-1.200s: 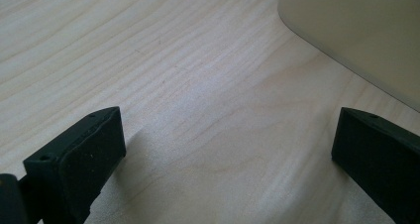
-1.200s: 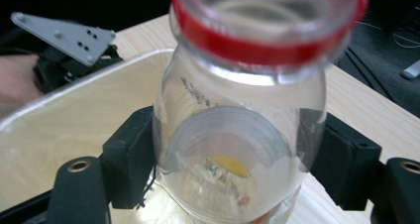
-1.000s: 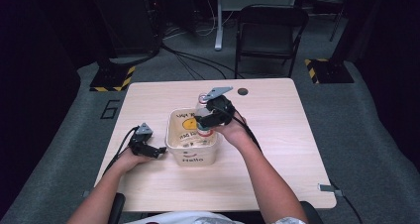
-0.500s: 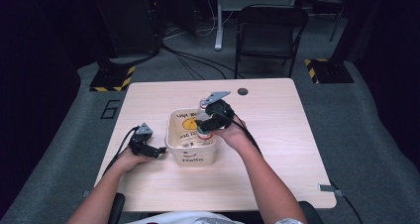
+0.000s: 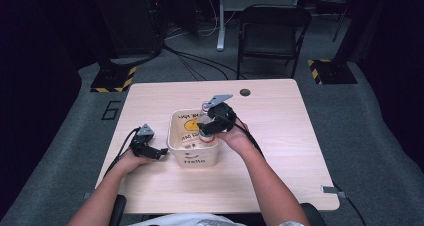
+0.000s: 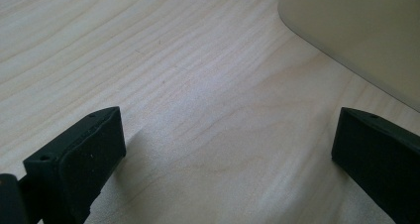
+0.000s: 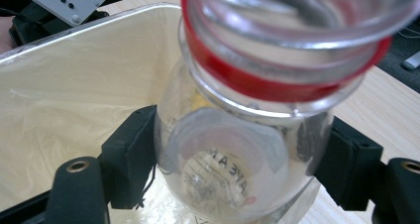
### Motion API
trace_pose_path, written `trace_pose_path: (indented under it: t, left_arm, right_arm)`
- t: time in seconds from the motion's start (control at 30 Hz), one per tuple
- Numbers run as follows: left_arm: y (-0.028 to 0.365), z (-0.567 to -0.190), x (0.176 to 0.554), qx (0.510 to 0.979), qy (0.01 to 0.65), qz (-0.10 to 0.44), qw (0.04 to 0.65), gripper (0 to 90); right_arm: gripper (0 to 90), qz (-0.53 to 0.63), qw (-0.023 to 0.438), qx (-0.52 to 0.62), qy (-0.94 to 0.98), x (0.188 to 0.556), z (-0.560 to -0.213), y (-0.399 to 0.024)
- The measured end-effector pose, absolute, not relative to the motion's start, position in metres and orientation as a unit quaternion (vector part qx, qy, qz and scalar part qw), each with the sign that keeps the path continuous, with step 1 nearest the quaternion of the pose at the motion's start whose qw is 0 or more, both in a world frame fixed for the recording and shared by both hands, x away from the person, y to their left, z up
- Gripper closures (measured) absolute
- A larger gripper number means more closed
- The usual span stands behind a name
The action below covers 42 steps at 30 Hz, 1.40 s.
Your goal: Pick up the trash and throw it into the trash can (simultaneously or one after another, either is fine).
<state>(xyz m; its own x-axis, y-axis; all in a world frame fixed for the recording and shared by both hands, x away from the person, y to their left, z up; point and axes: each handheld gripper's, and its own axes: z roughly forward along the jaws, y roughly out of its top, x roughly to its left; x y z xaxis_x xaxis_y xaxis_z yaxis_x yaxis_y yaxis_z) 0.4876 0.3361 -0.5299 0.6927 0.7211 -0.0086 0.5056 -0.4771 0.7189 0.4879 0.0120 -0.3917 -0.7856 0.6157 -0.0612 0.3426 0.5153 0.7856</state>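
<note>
Your right gripper (image 7: 237, 164) grasps a clear bottle (image 7: 247, 135) with a red neck ring, holding it over the right side of the cream bin (image 5: 192, 158). Your left gripper (image 6: 228, 149) rests released on the counter (image 5: 280, 151), just left of the bin.

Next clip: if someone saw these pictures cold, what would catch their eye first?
Probably the clear bottle with a red ring at its open neck, clamped between the right tongs and held over the cream bin at the middle of the wooden table. Next, the bin's yellow smiley face and the "Hello" lettering on its front. The left tongs rest open on the table just left of the bin, holding nothing.
</note>
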Motion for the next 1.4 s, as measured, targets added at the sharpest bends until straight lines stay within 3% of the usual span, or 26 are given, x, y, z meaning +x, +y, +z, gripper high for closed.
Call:
trace_pose_path:
  t: [0.23,0.4,0.9,1.4]
  left_arm:
    - [0.336,-0.530,0.488,0.846,0.363,0.149,0.361,0.0]
    - [0.336,-0.530,0.488,0.846,0.363,0.150,0.361,0.0]
    - [0.336,-0.529,0.488,0.849,0.360,0.149,0.356,0.0]
    - [0.336,-0.530,0.486,0.847,0.364,0.150,0.357,0.0]
  right_arm:
    - [15.3,0.418,0.180,0.287,0.843,0.487,-0.388,0.008]
    - [13.4,0.434,0.179,0.292,0.833,0.486,-0.381,0.001]
    - [14.6,0.446,0.194,0.284,0.826,0.464,-0.365,-0.009]
    - [16.9,0.452,0.229,0.294,0.811,0.430,-0.346,-0.049]
